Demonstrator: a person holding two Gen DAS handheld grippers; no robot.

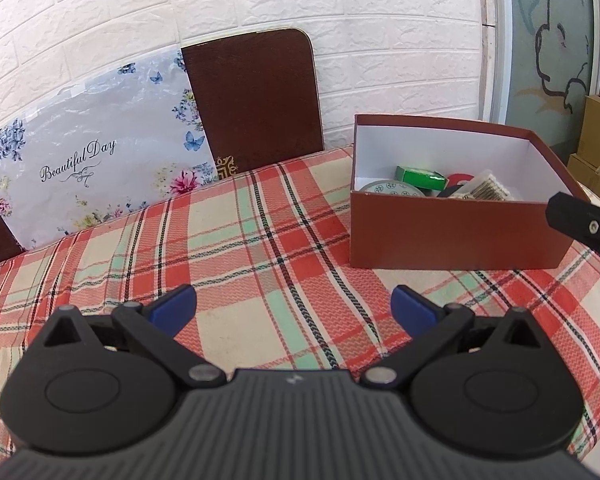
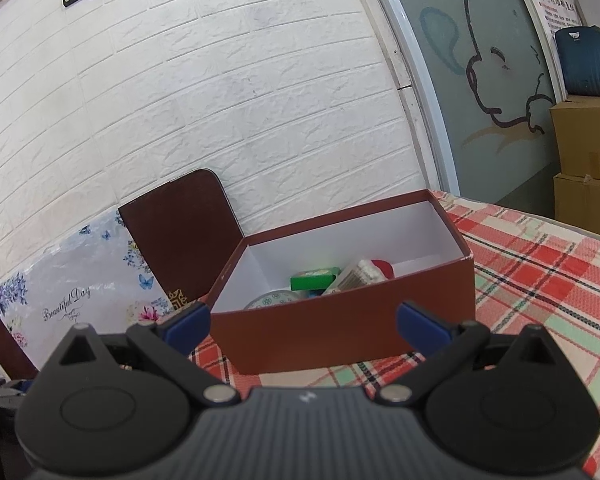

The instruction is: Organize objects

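Cardboard box (image 1: 456,236), red-brown and lidless, sits on the plaid-clothed table (image 1: 260,232), holding a green packet (image 1: 420,178), a patterned round tin (image 1: 392,191) and a pack of cotton swabs (image 1: 488,188). It looks light but thin-walled, so I'd take it by a rim. Left gripper (image 1: 294,300) and right gripper (image 2: 303,322) both gape wide, empty.

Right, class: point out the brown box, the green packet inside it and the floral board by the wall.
brown box (image 1: 452,236), left wrist view, on its near outer wall.
green packet (image 2: 312,279), right wrist view, on its top face.
floral board (image 1: 92,152), left wrist view, near its printed lettering.
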